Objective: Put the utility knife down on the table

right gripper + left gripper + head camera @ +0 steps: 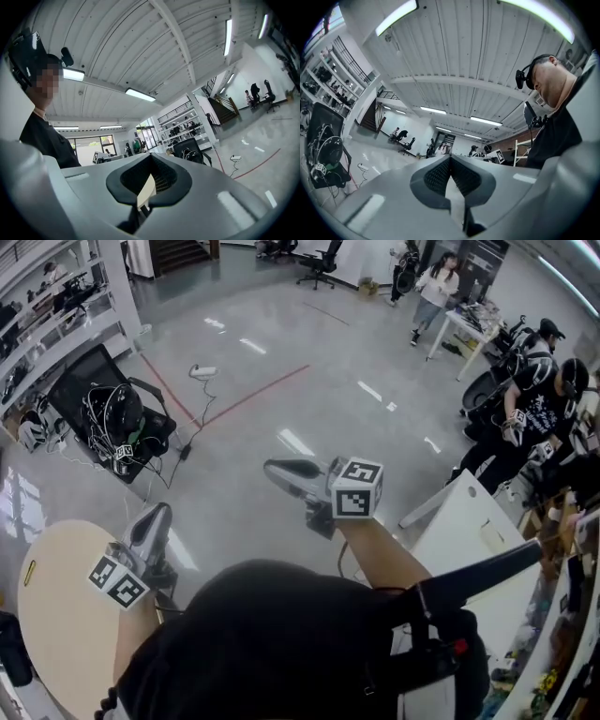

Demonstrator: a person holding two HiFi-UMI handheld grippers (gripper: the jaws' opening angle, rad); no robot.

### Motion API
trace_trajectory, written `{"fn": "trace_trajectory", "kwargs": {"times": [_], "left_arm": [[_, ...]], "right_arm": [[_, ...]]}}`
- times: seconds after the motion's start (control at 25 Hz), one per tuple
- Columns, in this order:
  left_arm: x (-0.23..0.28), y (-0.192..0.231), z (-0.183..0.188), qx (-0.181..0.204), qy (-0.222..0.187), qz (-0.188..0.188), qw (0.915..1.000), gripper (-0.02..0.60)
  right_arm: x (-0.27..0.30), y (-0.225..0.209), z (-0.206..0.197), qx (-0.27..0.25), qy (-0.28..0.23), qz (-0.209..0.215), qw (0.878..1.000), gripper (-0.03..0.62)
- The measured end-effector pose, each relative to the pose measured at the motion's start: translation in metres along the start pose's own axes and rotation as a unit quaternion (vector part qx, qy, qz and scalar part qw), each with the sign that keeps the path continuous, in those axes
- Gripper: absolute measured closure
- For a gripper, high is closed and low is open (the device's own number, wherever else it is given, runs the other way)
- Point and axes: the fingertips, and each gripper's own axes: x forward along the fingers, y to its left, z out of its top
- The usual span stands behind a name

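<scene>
1. utility knife: most likely the small yellow sliver lying flat close to the left edge of the round table. it is too small in the head view to make out a blade or a slider, so the name is a judgement.
2. nothing touches that yellow piece. it lies alone on the bare wooden top, well apart from both grippers.
3. left gripper: its marker cube sits over the table's right edge, and its jaws point away from the table, out over the grey floor. in the left gripper view the dark ribbed pads are pressed together at the tip with nothing between them.
4. right gripper: it hangs over the floor, well apart from the table, and also points away from it. in the right gripper view its pads are pressed together and hold nothing.
5. done, as far as the pictures show: the knife is out of the jaws and resting on the table, which is all the task asks.
6. left: nothing on the knife itself. both tools are empty and aimed roughly level into the room, so i judge the placing finished.
7. one doubt: neither gripper view shows the table, so the knife's resting place rests on the head view alone.
</scene>
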Motion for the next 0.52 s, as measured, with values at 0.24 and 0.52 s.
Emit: {"fn": "trace_trajectory", "kwargs": {"times": [0.24,0.52], "left_arm": [[-0.008,0.005,-0.001,-0.003,0.004,-0.013,0.9999,0.583],[-0.017,0.011,0.003,-0.007,0.003,-0.003,1.0,0.583]], "right_arm": [[0.012,0.008,0.0,0.002,-0.002,-0.007,1.0,0.582],[0.023,0.012,0.004,-0.013,0.003,0.008,1.0,0.582]]}}
